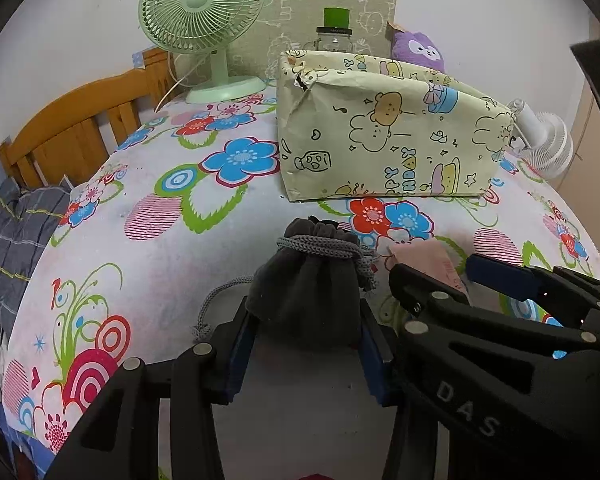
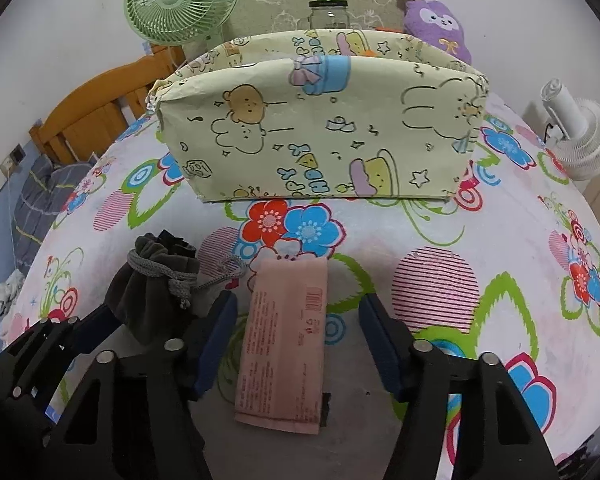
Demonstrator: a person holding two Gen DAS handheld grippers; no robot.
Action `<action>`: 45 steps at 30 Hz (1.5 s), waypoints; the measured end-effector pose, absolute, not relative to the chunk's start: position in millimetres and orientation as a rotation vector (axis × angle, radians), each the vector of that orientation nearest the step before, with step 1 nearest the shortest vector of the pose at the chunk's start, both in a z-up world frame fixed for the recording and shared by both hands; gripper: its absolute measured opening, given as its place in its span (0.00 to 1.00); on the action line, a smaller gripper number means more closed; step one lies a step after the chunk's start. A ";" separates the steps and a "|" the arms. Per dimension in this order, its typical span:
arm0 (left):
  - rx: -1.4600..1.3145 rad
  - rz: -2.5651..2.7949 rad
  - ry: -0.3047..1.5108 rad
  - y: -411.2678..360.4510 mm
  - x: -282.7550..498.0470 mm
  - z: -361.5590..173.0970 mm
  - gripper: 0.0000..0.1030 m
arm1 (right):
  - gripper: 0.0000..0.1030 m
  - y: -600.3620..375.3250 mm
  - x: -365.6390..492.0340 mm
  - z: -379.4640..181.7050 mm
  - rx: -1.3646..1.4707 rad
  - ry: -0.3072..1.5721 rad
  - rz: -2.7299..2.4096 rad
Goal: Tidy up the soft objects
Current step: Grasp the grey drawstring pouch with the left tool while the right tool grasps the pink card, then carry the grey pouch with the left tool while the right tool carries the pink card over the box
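We see the left tongs clamped on the grey drawstring pouch near the bed's front edge. Right tongs spread wide, straddling the pink packet. The patterned box stands toward the far edge.

Place: a home bedroom
Surface: a bed under a flowered sheet in red, blue and green; it fills the middle of both views
Bed frame: an orange wooden headboard with slats at ten o'clock; beside it a grey checked quilt bunched at nine o'clock
Cooling: a pale green desk fan at eleven o'clock; a white fan at two o'clock
Clutter: a cartoon-printed birthday box at twelve o'clock; behind it a glass jar and a purple plush toy at one o'clock
Walls: plain white; a wall socket at nine o'clock
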State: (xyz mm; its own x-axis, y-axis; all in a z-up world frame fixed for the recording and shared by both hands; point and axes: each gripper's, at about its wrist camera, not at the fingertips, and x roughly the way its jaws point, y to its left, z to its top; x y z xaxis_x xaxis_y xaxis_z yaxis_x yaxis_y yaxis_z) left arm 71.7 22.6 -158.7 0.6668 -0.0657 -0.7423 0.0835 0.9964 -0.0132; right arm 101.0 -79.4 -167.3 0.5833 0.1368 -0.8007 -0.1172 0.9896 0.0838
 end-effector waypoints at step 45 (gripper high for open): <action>0.041 -0.121 0.690 -40.8 58.8 -81.9 0.41 | 0.38 -143.4 73.0 -86.0 0.091 0.731 0.149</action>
